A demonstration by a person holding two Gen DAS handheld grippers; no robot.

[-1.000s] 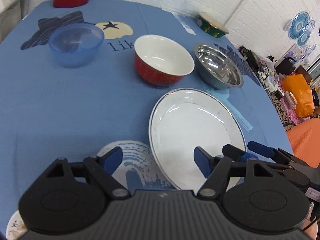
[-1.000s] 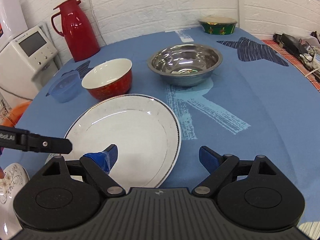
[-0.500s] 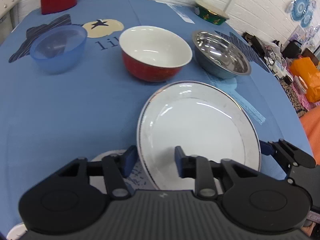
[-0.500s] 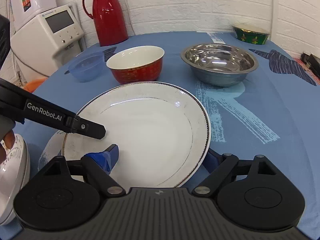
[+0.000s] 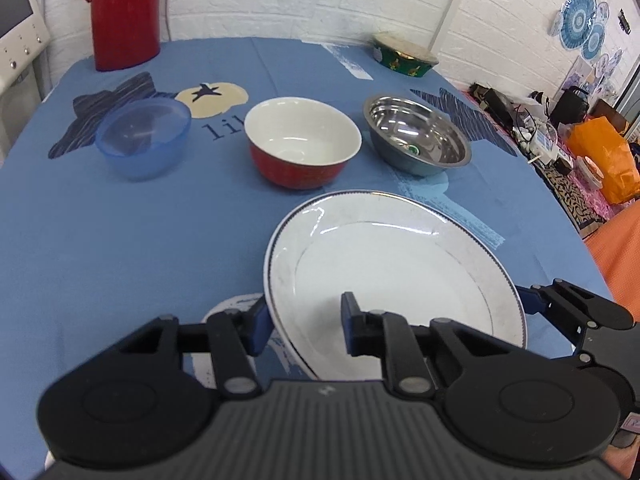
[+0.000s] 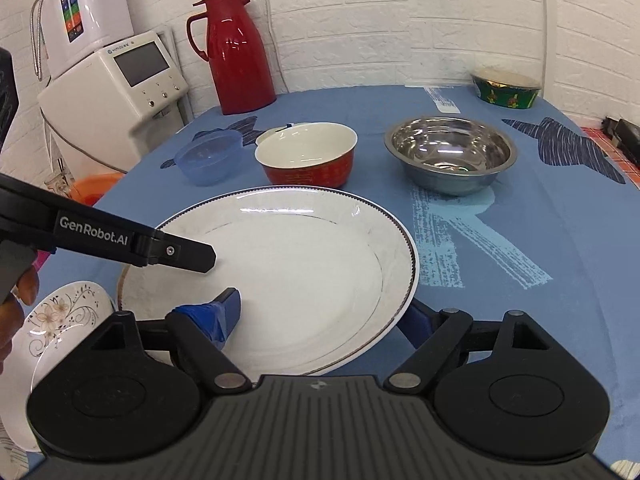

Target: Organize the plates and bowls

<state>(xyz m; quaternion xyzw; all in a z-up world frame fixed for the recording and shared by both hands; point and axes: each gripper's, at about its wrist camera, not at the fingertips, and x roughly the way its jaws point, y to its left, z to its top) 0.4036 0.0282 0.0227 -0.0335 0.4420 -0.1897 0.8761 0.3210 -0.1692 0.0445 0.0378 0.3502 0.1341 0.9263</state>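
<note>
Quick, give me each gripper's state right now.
Left gripper: shut on the white plate, gripping its left rim.
Right gripper: shut on the white plate's right rim.

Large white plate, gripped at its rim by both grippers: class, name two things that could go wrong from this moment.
1. The large white plate is held only at its near edge by the left gripper and right gripper; the smooth glazed rim could slip from the jaws and drop.
2. The red bowl sits just beyond the plate's far edge, so pushing forward could knock it.
</note>
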